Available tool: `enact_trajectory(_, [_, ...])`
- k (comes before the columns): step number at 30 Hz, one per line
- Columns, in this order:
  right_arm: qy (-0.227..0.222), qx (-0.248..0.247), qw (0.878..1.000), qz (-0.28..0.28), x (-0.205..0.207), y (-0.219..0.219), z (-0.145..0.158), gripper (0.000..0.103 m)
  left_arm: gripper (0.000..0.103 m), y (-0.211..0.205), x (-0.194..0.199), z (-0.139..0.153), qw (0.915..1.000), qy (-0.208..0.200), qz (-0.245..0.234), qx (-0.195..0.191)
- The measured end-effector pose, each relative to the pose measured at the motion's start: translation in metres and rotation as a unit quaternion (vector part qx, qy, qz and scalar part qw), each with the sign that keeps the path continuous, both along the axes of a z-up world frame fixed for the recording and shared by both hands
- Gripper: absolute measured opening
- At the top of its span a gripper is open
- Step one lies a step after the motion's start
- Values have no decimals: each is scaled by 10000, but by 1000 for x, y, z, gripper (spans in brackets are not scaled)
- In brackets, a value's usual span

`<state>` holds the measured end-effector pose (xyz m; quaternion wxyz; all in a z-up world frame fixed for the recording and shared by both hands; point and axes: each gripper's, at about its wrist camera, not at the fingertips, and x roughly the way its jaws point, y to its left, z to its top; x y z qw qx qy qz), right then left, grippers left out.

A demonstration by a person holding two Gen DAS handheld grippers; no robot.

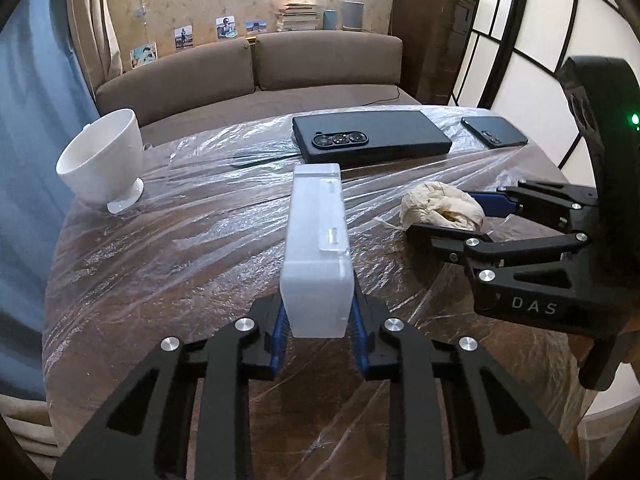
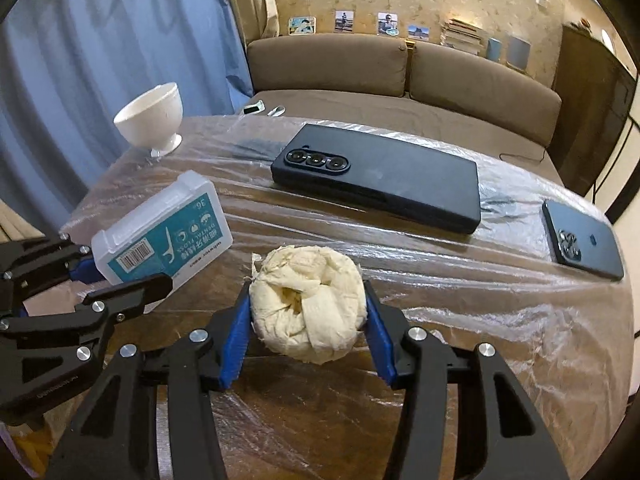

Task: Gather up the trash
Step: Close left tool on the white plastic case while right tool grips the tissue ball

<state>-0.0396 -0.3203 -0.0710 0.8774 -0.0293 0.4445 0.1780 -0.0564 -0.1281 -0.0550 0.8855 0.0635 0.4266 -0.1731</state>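
Observation:
My left gripper [image 1: 318,322] is shut on a translucent white dental floss box [image 1: 316,248], held edge-up above the table. In the right wrist view the box [image 2: 160,236] shows its teal label, with the left gripper [image 2: 120,276] at the left. My right gripper [image 2: 308,316] is shut on a crumpled cream paper wad [image 2: 308,300], its blue pads pressed to both sides. In the left wrist view the wad [image 1: 440,208] sits between the right gripper's fingers [image 1: 452,220] at the right.
The round table [image 2: 480,340] is covered in clear plastic film. A white footed cup [image 1: 102,160] stands at the far left edge. A large black phone [image 2: 380,184] lies at the far middle, a smaller dark phone [image 2: 584,240] at the right. A brown sofa [image 1: 256,76] is behind.

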Motion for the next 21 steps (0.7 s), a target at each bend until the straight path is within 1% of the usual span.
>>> enact_trajectory(8, [-44, 165, 9998, -57, -10, -2, 8, 51, 28, 6, -7, 9, 9999, -62, 65, -137])
enact_trajectory(14, [34, 231, 9997, -106, -16, -5, 7, 51, 28, 9, -13, 14, 9997, -112, 79, -216])
enact_trajectory(15, [34, 222, 9997, -106, -17, -5, 7, 51, 28, 9, -13, 14, 9997, -78, 46, -233])
enact_trajectory(17, [45, 185, 9998, -100, -19, -3, 6, 51, 28, 6, -12, 10, 9999, 30, -55, -142])
enact_trajectory(19, [56, 150, 9998, -94, -20, -1, 4, 51, 28, 6, -9, 4, 10000, 77, 50, -4])
enact_trajectory(21, [53, 97, 9999, -90, -21, 0, 3, 51, 28, 7, -4, -1, 9997, 206, 69, -96])
